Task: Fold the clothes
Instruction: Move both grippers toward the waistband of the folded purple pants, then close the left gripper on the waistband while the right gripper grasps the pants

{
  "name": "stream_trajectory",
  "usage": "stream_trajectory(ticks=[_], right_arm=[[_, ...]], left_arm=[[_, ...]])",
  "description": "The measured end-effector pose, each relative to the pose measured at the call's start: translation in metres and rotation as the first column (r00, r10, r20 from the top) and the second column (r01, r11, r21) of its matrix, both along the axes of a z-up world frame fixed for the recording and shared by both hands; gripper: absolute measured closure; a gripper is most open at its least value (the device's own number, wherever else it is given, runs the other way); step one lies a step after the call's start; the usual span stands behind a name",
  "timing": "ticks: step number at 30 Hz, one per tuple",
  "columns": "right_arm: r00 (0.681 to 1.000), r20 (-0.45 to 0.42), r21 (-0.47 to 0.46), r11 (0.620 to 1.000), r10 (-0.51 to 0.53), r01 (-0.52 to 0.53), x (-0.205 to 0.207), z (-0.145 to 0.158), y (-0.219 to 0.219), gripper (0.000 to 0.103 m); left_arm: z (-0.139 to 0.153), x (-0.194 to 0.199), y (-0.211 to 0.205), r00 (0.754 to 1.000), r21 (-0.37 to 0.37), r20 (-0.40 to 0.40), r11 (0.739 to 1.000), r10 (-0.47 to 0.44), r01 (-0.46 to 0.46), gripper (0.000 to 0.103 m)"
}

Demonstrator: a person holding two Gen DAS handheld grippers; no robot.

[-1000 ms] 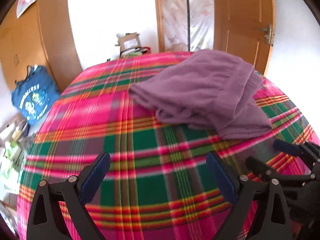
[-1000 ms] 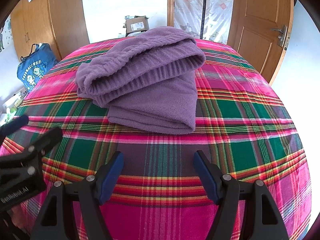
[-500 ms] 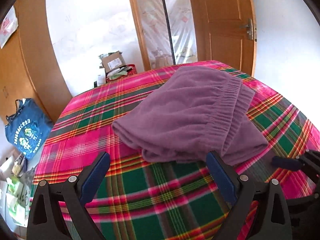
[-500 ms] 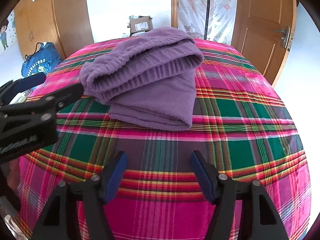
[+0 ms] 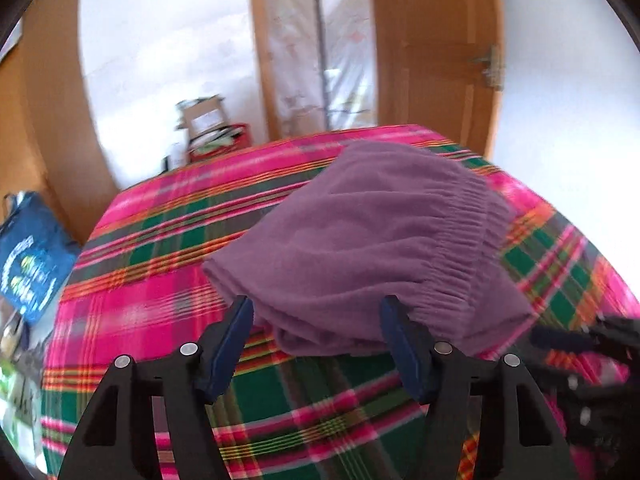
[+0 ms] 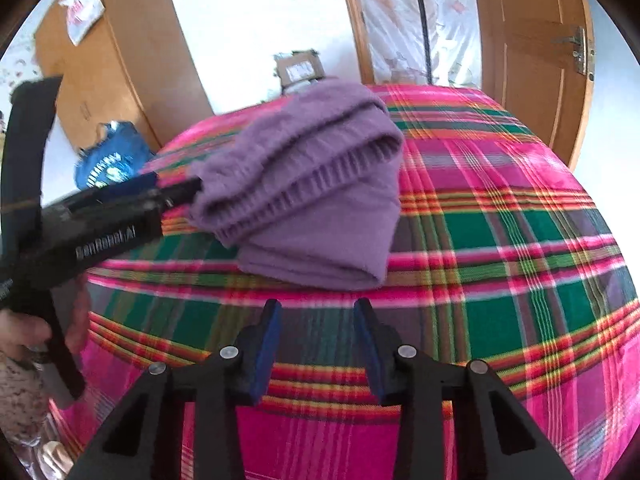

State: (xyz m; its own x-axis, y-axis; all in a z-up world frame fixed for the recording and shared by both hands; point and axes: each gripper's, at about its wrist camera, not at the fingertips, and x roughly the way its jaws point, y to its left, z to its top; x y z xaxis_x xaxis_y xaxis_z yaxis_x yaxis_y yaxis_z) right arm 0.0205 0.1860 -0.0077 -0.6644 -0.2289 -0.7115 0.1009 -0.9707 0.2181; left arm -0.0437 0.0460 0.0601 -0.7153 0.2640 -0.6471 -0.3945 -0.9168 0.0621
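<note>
Our left gripper [image 5: 316,308] closes around the near edge of the folded purple garment [image 5: 368,248] on the plaid blanket [image 6: 500,240]; our right gripper [image 6: 316,312] closes on nothing.

You have a plain mauve-purple fleece garment [image 6: 316,192], uniform in colour, on a plaid bedcover [image 6: 500,240] checked in magenta and green with orange, yellow and white stripes. Your black plastic grippers carry dark blue pads [image 5: 232,344]. A blue fabric bag [image 5: 28,252] shows white and yellow-green print. Doors [image 6: 532,44] are orange-brown wood.
</note>
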Motion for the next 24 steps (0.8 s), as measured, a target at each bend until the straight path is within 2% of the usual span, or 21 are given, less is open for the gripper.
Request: stream_trajectory(ticks=[4,7,10,12,20,21,22,24], right_arm=[[1.000,-0.026,-0.024,1.000,-0.015,0.015,-0.005,0.008,0.005,0.064],[1.000,-0.017,-0.032,0.999,-0.022,0.022,-0.008,0.007,0.008,0.064],[1.000,-0.007,-0.039,0.999,-0.023,0.023,-0.006,0.003,0.010,0.064],[1.000,-0.006,-0.043,0.999,-0.020,0.019,-0.005,0.002,0.011,0.064],[1.000,0.016,-0.041,0.999,-0.020,0.021,-0.003,-0.002,0.009,0.064],[1.000,0.018,-0.043,0.999,-0.023,0.023,-0.003,-0.003,0.010,0.064],[1.000,0.019,-0.044,0.999,-0.024,0.025,-0.003,-0.003,0.011,0.064],[1.000,0.020,-0.045,0.999,-0.024,0.025,-0.004,-0.003,0.010,0.064]], left_arm=[[0.000,0.005,0.002,0.997,-0.023,-0.027,0.997,-0.069,0.068,0.035],[0.001,0.011,0.002,0.989,-0.008,-0.022,0.989,-0.144,0.144,0.035],[0.000,0.025,0.009,0.964,-0.025,-0.015,0.964,-0.266,0.265,0.035],[-0.001,0.034,0.015,0.951,-0.053,-0.027,0.950,-0.309,0.307,0.035],[-0.010,0.030,0.036,0.940,-0.167,-0.063,0.932,-0.335,0.321,0.035],[-0.011,0.028,0.038,0.938,-0.186,-0.072,0.928,-0.340,0.322,0.037],[-0.011,0.027,0.039,0.936,-0.195,-0.080,0.926,-0.344,0.323,0.045],[-0.010,0.024,0.039,0.932,-0.183,-0.075,0.923,-0.355,0.337,0.055]])
